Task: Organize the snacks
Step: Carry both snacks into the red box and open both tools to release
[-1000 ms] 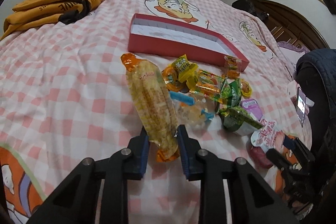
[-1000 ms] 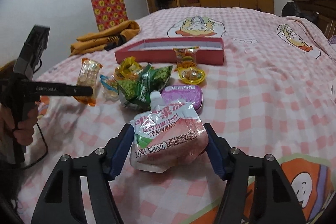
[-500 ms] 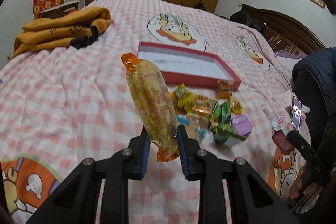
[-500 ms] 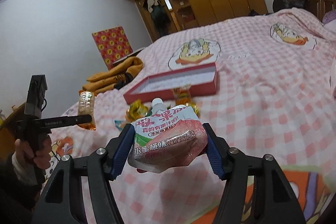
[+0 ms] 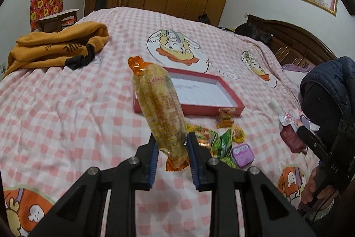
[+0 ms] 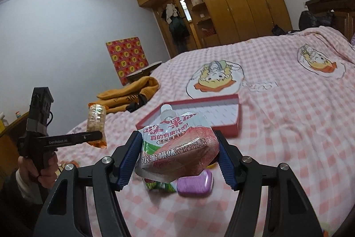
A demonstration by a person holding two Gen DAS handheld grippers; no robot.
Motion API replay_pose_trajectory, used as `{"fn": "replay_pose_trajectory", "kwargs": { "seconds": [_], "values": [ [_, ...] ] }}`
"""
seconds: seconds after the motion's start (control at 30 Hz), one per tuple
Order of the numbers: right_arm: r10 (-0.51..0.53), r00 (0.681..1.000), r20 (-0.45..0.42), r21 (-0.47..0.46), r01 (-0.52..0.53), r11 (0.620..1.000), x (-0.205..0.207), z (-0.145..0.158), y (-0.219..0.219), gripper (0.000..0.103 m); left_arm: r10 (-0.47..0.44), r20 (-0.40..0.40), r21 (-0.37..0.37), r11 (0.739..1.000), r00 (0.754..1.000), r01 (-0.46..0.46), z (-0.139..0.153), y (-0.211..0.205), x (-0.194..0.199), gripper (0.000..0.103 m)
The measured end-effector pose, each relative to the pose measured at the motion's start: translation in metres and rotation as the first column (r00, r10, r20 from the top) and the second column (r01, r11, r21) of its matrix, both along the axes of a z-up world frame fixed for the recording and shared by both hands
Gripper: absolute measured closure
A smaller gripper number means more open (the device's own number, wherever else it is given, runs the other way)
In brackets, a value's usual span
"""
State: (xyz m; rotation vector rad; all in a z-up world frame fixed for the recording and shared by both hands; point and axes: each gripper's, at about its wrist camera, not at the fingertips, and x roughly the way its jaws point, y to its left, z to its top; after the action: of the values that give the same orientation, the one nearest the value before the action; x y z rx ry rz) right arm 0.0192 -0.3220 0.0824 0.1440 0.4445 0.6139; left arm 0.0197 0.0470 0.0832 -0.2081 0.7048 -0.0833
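While two snacks are hanging in the air above a pink checked bed [image 5: 66, 108], the left gripper [image 5: 172, 146] is pinching the lower end of one long orange-tipped cracker pack [image 5: 159, 108], its blue pads [image 5: 154, 156] drawn in narrow against the wrapper, so that the pack is standing nearly upright. The right gripper [image 6: 179, 153] is clamping one pink peach jelly pouch [image 6: 177, 146] across its belly at a much wider spread, the white cap pointing away from the camera. One shallow red box [image 5: 193, 108] is lying on the bedspread beyond both; its white interior is holding nothing. A loose cluster is waiting just in front of the box: one small orange sachet [image 5: 225, 118] touching the box wall, one yellow round cup [image 5: 237, 133], green wrappers [image 5: 221, 144] whose count cannot be told, and one purple lidded cup [image 5: 241, 152]. One folded mustard sweatshirt [image 5: 55, 46] is sitting well apart at the far left of the bed. A hand [image 6: 37, 167] is gripping the left tool's handle.
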Motion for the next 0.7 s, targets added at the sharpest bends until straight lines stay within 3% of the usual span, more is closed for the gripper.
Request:
{"fn": "replay_pose_trajectory", "kwargs": {
  "seconds": [0.3,0.43,0.7],
  "values": [
    [0.03,0.999,0.045,0.006,-0.03,1.0,0.049,0.029,0.026,0.037,-0.038,0.046,0.007,0.999,0.998,0.038,0.014,-0.002,0.045,0.077],
    [0.037,0.997,0.069,0.003,-0.037,0.999,0.079,0.041,0.044,0.037,-0.049,0.06,-0.023,0.998,0.997,0.05,0.017,-0.001,0.072,0.077],
    [0.017,0.998,0.062,0.038,-0.019,0.999,0.146,0.044,0.068,0.037,-0.042,0.073,-0.031,0.999,0.996,0.044,0.018,-0.001,0.133,0.077]
  ]
}}
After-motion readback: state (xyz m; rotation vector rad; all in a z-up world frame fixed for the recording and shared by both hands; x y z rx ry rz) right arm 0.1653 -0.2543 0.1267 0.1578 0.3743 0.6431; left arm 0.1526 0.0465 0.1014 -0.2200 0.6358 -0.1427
